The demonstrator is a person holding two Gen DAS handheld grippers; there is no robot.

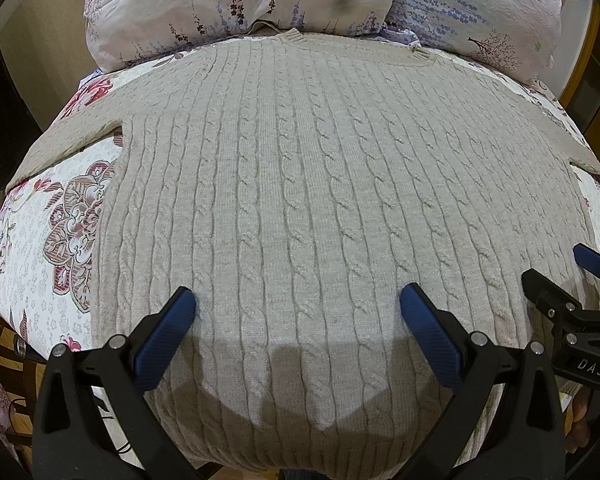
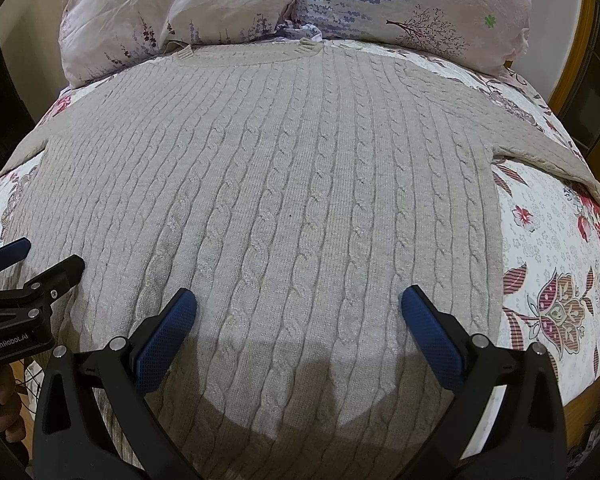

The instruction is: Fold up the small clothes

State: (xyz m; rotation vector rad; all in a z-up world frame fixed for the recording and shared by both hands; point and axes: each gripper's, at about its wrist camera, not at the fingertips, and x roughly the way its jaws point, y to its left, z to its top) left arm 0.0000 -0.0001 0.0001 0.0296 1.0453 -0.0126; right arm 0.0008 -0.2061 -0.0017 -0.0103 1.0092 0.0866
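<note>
A beige cable-knit sweater lies spread flat on a floral bedspread, neckline towards the pillows, sleeves out to both sides. It also fills the right wrist view. My left gripper is open and empty, hovering over the sweater's lower left part. My right gripper is open and empty over the lower right part. The right gripper also shows at the right edge of the left wrist view. The left gripper also shows at the left edge of the right wrist view.
Two floral pillows lie at the head of the bed, touching the sweater's neckline. The bedspread shows on both sides of the sweater. Wooden floor and cables lie below the bed's near left edge.
</note>
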